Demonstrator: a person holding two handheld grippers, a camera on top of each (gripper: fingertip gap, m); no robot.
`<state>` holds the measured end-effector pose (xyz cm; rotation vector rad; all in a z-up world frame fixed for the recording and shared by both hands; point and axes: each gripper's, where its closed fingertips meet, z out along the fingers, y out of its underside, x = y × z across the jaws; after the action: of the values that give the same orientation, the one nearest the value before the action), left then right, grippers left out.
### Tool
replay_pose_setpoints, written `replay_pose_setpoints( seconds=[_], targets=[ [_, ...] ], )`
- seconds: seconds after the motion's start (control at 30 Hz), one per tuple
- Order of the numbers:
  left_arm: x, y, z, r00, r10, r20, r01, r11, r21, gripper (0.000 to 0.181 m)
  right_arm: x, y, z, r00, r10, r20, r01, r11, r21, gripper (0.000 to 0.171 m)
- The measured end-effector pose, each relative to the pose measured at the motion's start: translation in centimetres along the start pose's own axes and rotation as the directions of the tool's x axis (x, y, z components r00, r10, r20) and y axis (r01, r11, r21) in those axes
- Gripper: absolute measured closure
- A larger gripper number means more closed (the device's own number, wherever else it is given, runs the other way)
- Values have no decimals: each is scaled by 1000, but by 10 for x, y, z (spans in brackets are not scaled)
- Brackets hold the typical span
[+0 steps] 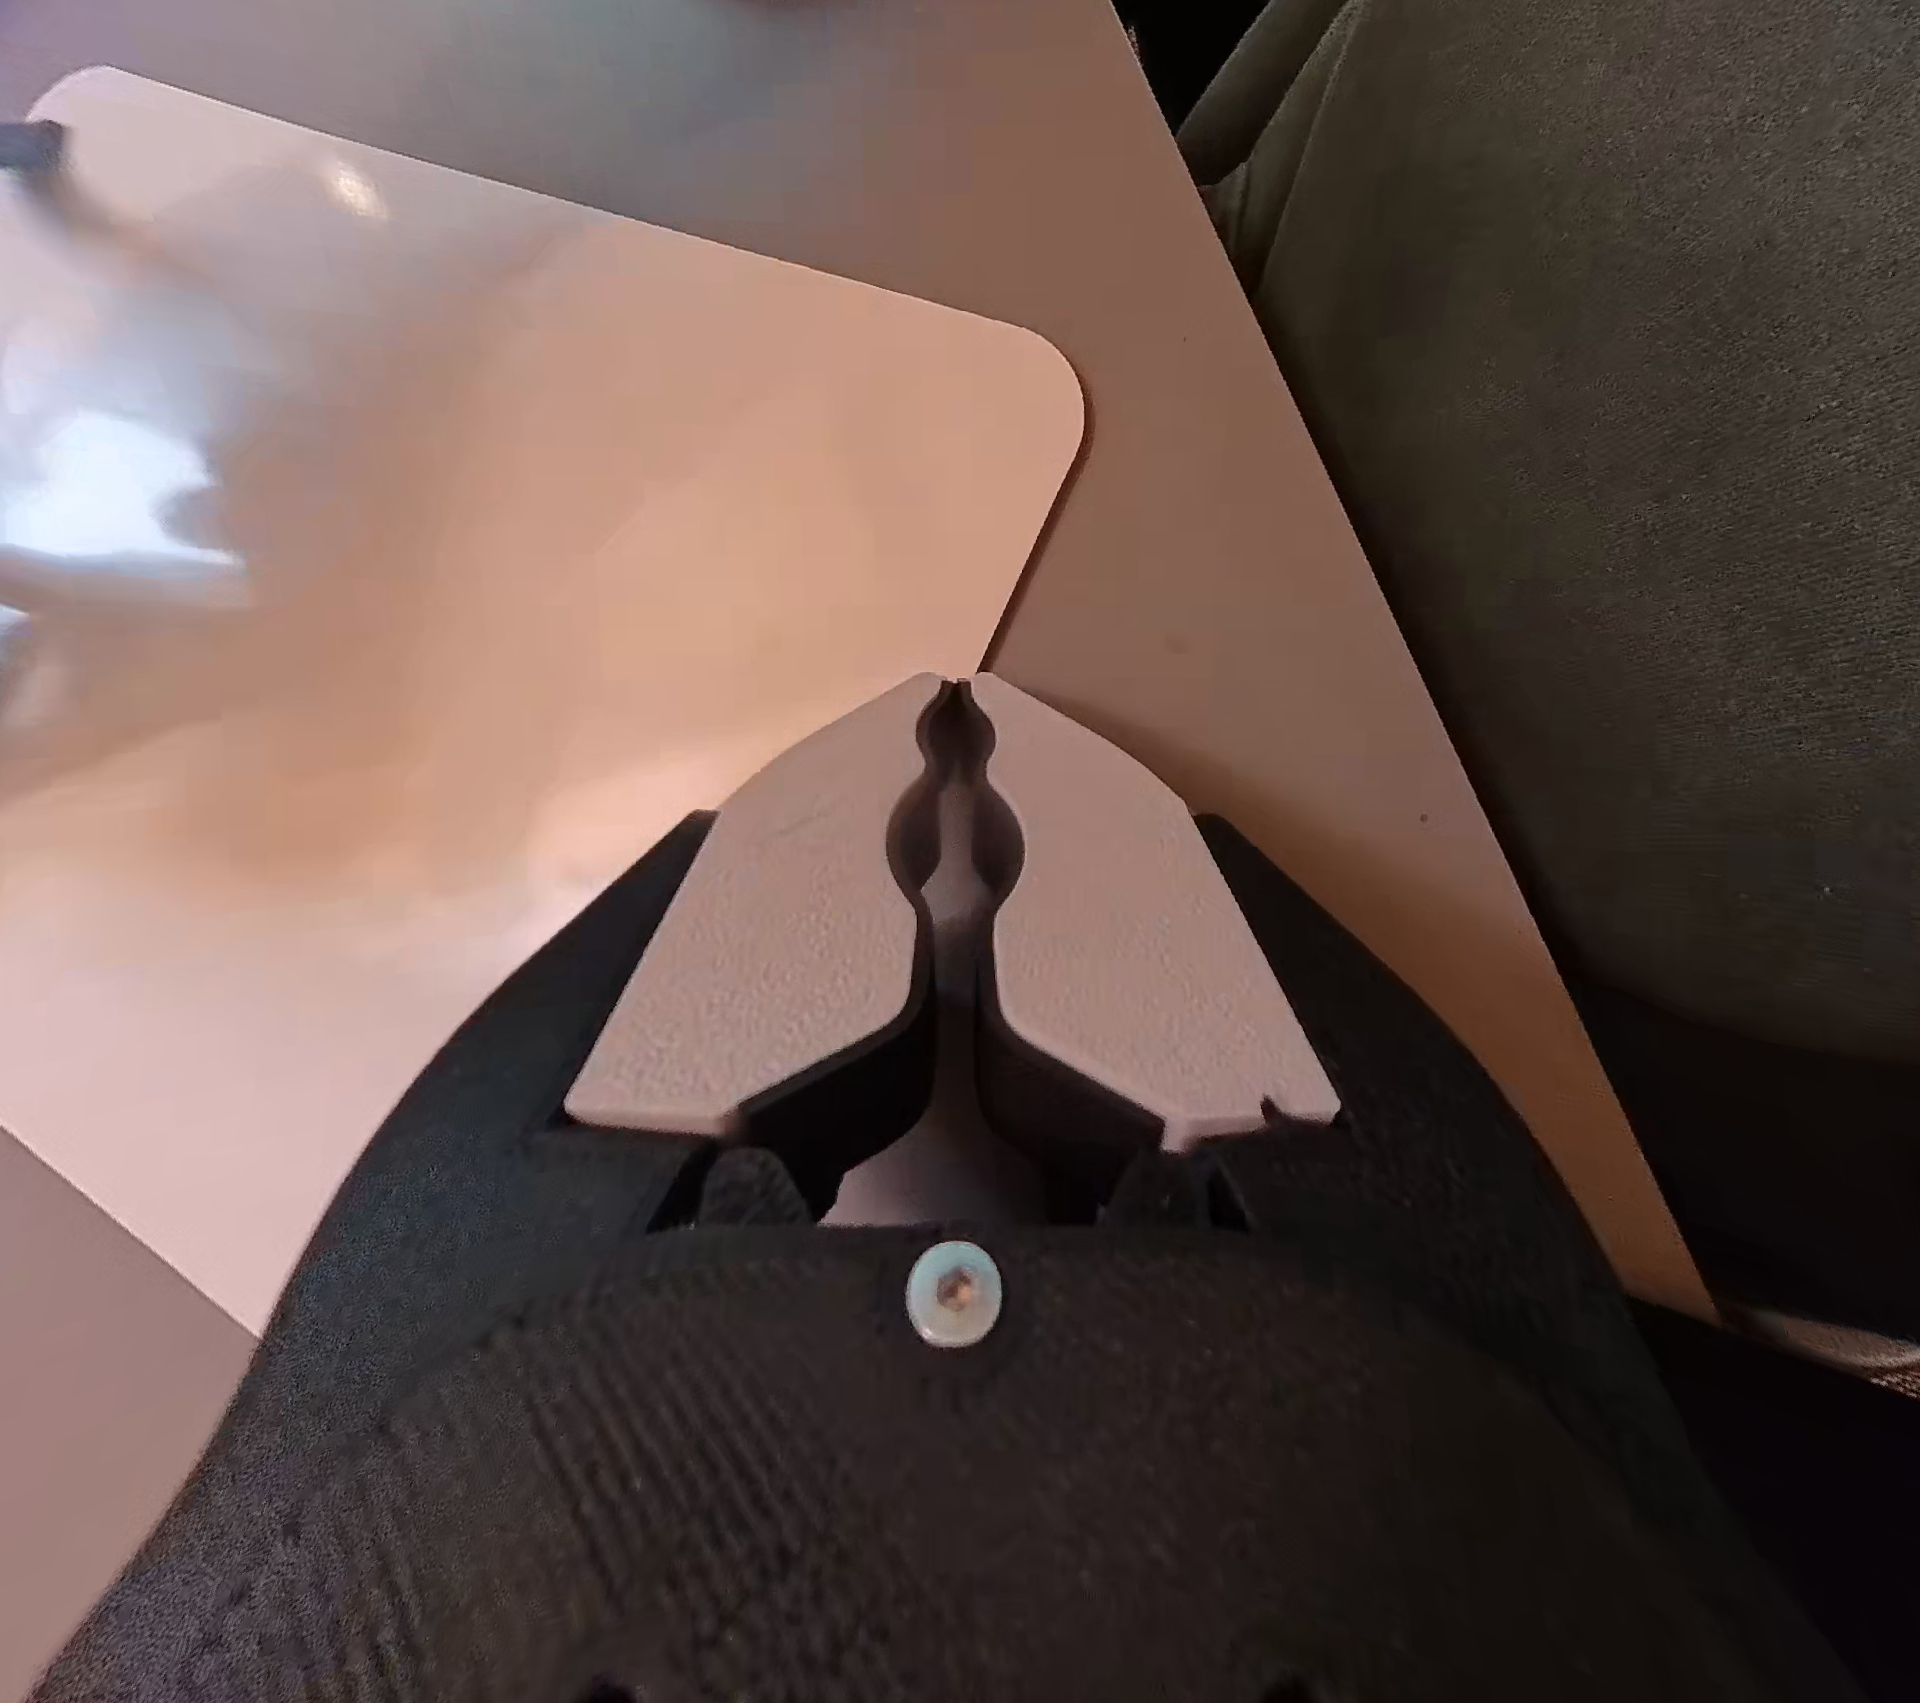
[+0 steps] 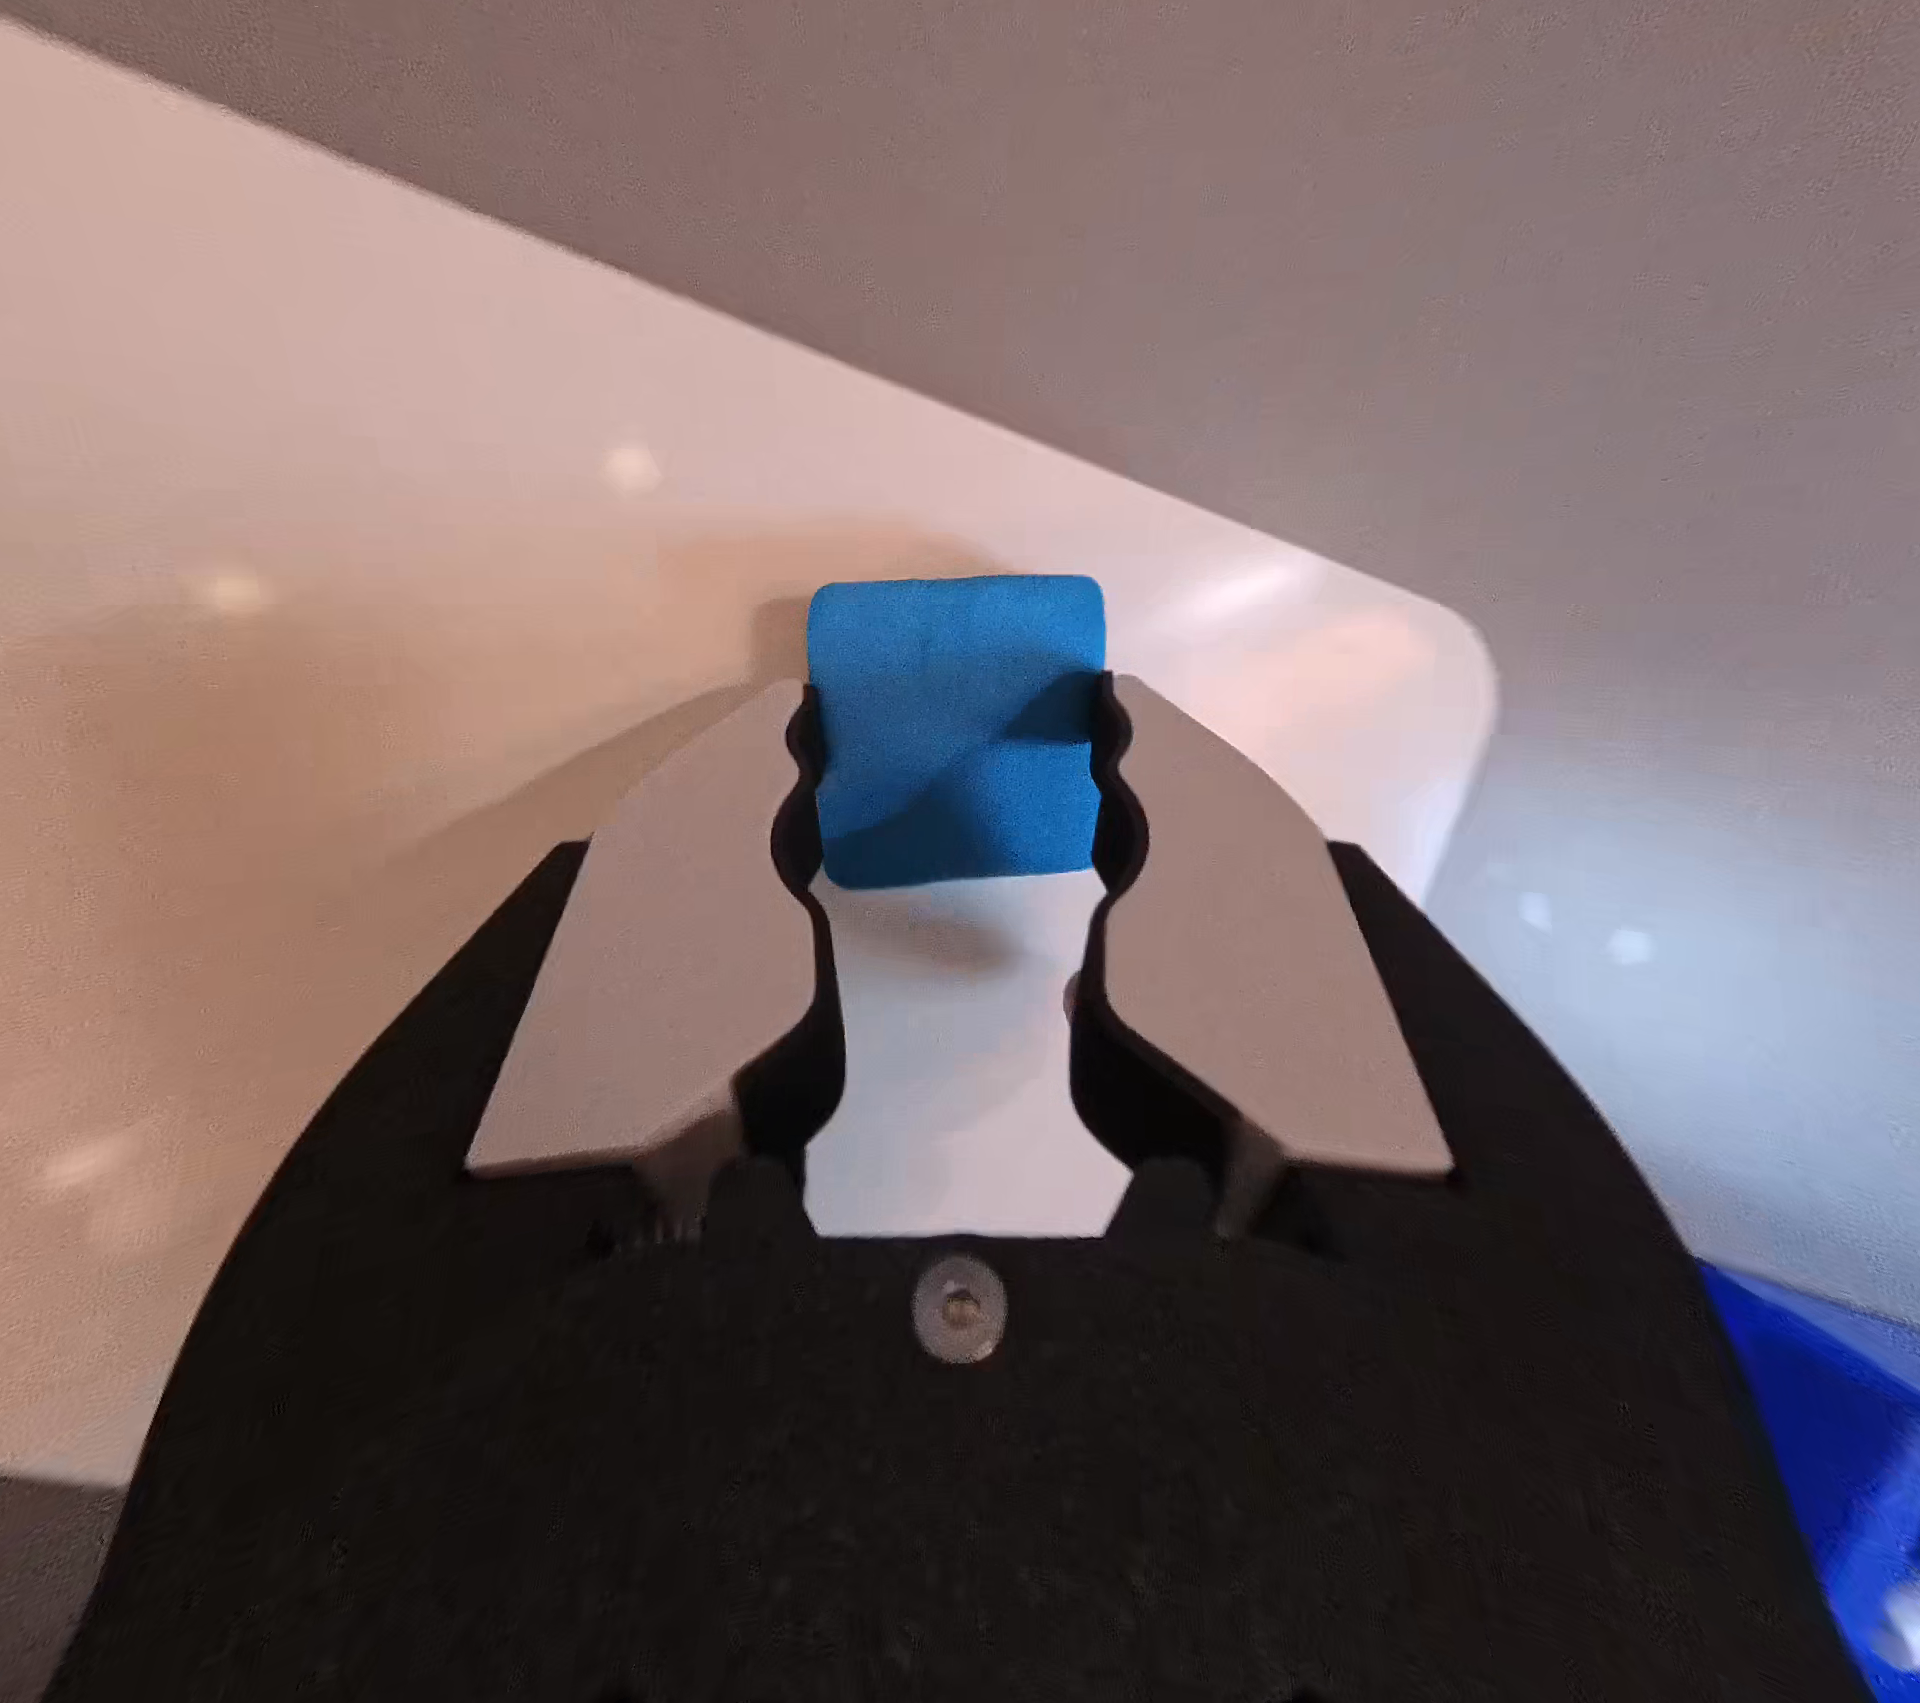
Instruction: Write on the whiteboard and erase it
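Between the fingers of the right gripper (image 2: pixel 954 697), a blue foam eraser (image 2: pixel 951 728) is being held, its sides pinched by the two grey tips and its far end sticking out past them. Its underside seems to be pressing on the whiteboard (image 2: pixel 416 614), though the actual contact is hidden beneath the block. That board is lying flat on the grey surface (image 2: pixel 1143 95), stretching away to the left of the eraser, with its rounded corner sitting just to the right of the fingers. So the wiping stroke, as I judge it, is going to run leftward across the board, since hardly any board is left on the right.

No marks are showing on the board in either view; glare is covering much of it, so whether anything is waiting to be erased cannot be told.

At the board's near edge, close to another rounded corner, the left gripper (image 1: pixel 961 685) is sitting with its tips closed together and nothing between them, possibly steadying the whiteboard (image 1: pixel 623 562). The right one is plainly the working tool.
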<state>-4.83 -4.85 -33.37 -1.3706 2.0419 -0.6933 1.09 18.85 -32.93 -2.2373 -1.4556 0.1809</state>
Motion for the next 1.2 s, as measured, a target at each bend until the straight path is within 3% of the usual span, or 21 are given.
replay_pose_setpoints(
  seconds=[0.1,0.2,0.4,0.47,0.53,0.63,0.73,0.83,1.0,1.2],
  targets=[
    [0,0,0,1000,13,11,-13,1000,-2,181,77,9,7,972,223,-81,-222,975,18,121],
    [1,0,-1,1000,14,8,-14,1000,-1,181,84,5,11,972,205,-116,-207,978,-6,121],
    [1,1,-1,1000,17,7,-17,1000,1,181,-56,-20,0,981,-91,173,89,996,23,121],
    [1,1,-1,1000,22,15,-22,1000,-1,181,-94,-6,-15,960,-120,253,115,993,34,121],
    [-1,3,-3,999,27,28,-27,1000,-7,181,-109,22,-31,959,-144,244,145,989,13,121],
    [-10,8,-6,999,-21,42,21,1000,-11,181,-82,74,-51,994,-70,89,73,997,-27,121],
    [-23,14,-9,996,-68,65,68,998,0,181,-50,126,-73,988,154,20,-153,988,-36,121],
    [-32,18,-10,991,-113,72,112,994,14,181,-37,157,-87,974,227,-25,-227,974,-22,121],
    [-37,20,-11,991,-113,74,112,994,18,181,-16,161,-85,979,193,-68,-197,979,-44,120],
    [-38,20,-11,991,-99,89,99,995,10,181,44,110,-49,975,211,-75,-211,977,9,120]
  ],
)
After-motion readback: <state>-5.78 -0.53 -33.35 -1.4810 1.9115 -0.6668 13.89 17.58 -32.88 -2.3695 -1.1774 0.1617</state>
